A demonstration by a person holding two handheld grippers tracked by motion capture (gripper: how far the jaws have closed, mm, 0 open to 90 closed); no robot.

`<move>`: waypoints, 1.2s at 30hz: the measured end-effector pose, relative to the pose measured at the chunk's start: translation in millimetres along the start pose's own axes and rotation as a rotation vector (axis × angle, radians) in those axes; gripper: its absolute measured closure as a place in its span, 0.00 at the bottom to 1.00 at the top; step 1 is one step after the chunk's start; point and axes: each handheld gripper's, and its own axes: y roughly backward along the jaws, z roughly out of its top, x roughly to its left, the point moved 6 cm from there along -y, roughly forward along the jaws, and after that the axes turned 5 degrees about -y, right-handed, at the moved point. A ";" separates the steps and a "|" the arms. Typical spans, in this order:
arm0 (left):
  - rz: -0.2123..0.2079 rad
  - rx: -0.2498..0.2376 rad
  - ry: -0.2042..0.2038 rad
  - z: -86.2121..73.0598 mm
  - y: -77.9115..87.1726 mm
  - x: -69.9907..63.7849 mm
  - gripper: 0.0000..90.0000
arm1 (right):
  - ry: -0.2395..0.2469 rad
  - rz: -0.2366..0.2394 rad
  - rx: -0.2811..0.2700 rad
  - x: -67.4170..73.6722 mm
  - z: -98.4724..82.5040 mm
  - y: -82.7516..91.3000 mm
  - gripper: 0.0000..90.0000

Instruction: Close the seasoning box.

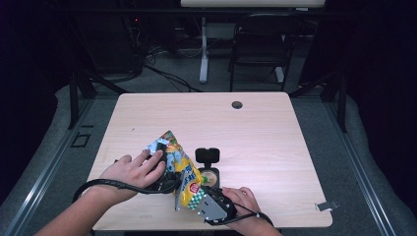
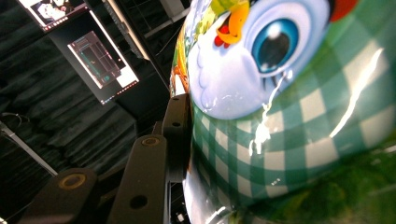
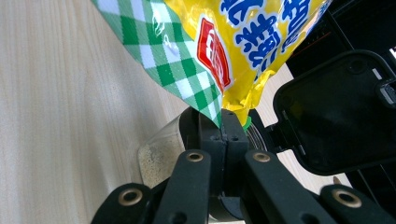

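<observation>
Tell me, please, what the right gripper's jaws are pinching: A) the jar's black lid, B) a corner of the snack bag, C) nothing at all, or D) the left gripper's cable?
B: in the right gripper view the right gripper has its jaws shut together on the checked corner of the snack bag, with the jar behind them.

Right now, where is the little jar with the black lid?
In the high view the jar stands near the table's front edge, just right of the snack bag, lid flipped open.
</observation>
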 end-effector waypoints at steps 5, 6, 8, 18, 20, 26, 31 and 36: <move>0.004 0.001 -0.005 0.4 0.9 1.5 0.76 | 0.001 -0.001 0.002 -0.1 -0.1 0.2 1.00; 0.004 0.001 -0.005 0.4 0.9 1.7 0.76 | -0.004 0.002 -0.003 0.3 0.1 -0.1 1.00; 0.006 0.000 -0.007 0.5 0.8 1.8 0.76 | -0.005 -0.001 -0.003 0.4 0.1 0.0 1.00; 0.008 -0.001 -0.014 1.1 0.9 3.4 0.76 | -0.005 -0.002 -0.003 0.4 -0.1 0.2 1.00; 0.007 0.000 -0.014 1.1 1.0 3.5 0.76 | -0.005 -0.002 -0.003 0.4 -0.1 0.2 1.00; 0.010 -0.002 -0.020 1.3 1.0 4.4 0.76 | 0.008 -0.004 0.012 -0.3 -0.7 1.4 1.00; 0.010 -0.003 -0.022 1.7 1.3 5.4 0.76 | -0.006 0.000 -0.006 0.6 -0.4 0.2 1.00; 0.008 -0.003 -0.026 1.9 1.8 6.2 0.76 | 0.002 -0.004 0.005 0.0 -0.7 1.2 1.00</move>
